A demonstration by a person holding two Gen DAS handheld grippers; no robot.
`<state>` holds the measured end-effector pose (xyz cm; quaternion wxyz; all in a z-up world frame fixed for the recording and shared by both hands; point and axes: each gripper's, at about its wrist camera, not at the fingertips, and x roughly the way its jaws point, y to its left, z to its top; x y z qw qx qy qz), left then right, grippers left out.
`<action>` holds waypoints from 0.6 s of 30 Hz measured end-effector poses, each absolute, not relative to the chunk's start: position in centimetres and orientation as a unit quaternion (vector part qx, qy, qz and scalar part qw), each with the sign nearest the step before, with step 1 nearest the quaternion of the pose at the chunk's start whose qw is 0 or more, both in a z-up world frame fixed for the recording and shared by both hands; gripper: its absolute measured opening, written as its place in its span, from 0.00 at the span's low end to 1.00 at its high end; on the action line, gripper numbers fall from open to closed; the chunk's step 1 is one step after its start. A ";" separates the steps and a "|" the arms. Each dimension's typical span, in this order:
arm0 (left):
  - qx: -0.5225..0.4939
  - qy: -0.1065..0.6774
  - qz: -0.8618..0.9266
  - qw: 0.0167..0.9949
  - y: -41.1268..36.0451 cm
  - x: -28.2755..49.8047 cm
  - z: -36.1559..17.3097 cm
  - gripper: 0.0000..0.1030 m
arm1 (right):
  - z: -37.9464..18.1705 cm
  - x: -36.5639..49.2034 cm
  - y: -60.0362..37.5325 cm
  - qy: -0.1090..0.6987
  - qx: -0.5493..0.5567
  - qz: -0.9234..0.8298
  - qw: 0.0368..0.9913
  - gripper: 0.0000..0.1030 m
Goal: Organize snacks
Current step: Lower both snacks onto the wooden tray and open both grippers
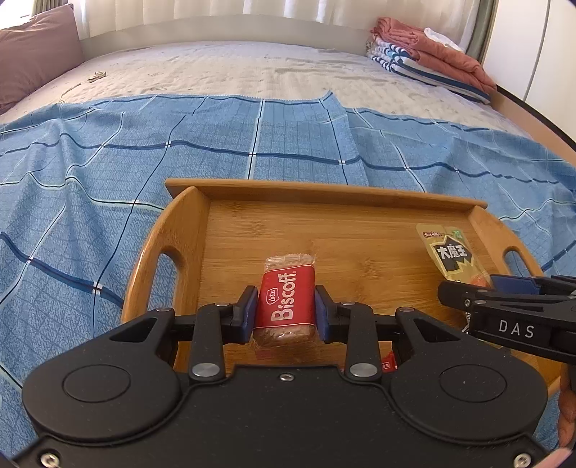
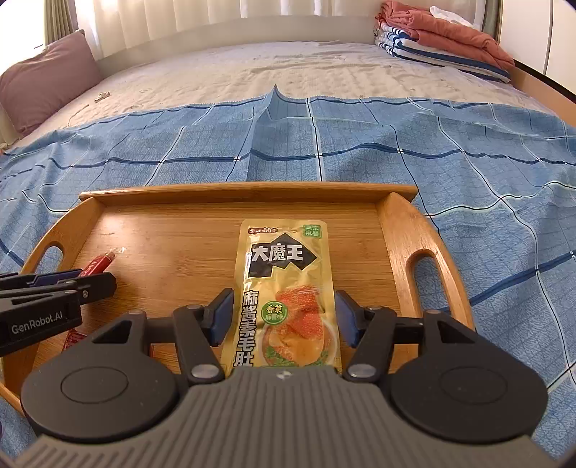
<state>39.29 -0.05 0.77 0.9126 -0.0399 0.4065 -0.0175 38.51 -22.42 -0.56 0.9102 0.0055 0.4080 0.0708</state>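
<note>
My left gripper (image 1: 285, 310) is clenched on the Biscoff pack (image 1: 285, 300), my right gripper (image 2: 284, 316) on the yellow pouch (image 2: 284, 288). Both snacks are over the wooden tray (image 2: 180, 234) on the bed.

Daylight comes through the curtains (image 2: 216, 21) ahead of me, leaving the bed (image 1: 252, 72) bright and washed pale at the far end. Both my views are sharp in the middle, with glare on the yellow packet (image 2: 284, 288). Straight lines bow toward the edges, and the corners go dark.
</note>
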 end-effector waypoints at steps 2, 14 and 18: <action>-0.040 0.405 -0.016 0.913 0.0 39.2 0.6 0.30 | -0.7 38.6 -22.5 0.410 0.007 0.070 0.910 0.61; -0.047 0.391 -0.018 0.919 0.3 37.7 1.5 0.71 | -0.6 37.7 -22.5 0.394 0.012 0.074 0.916 0.76; -0.059 0.375 -0.026 0.925 0.9 36.1 3.1 0.87 | 0.5 36.6 -22.3 0.388 0.004 0.072 0.919 0.80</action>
